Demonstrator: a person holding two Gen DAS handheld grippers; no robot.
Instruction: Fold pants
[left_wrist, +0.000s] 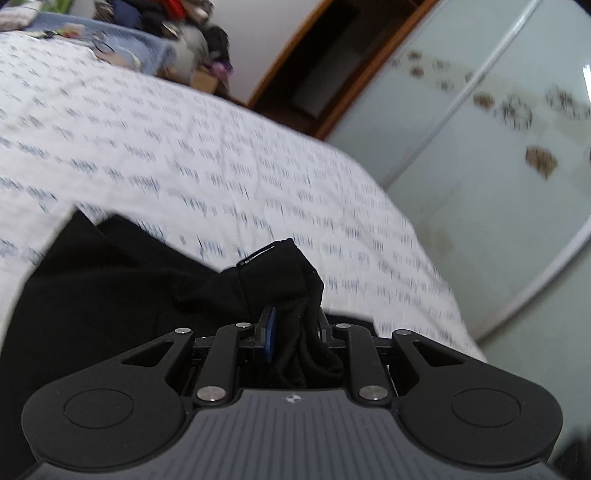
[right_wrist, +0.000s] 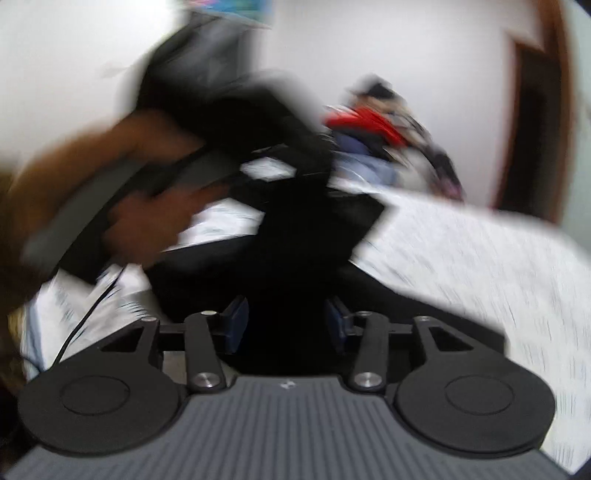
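Observation:
The black pants (left_wrist: 110, 295) lie partly on a bed with a white patterned cover (left_wrist: 184, 147). My left gripper (left_wrist: 291, 328) is shut on a bunched edge of the pants, and the cloth fills the gap between the blue pads. In the blurred right wrist view my right gripper (right_wrist: 286, 325) has black pants cloth (right_wrist: 295, 258) between its blue pads, which stand a little apart. The other hand and its gripper (right_wrist: 110, 206) show to the left, lifted above the bed.
A pile of clothes (left_wrist: 192, 44) sits at the far side of the bed, also in the right wrist view (right_wrist: 388, 136). A frosted sliding wardrobe door (left_wrist: 498, 129) stands to the right. A dark wood-framed doorway (left_wrist: 325, 66) is behind.

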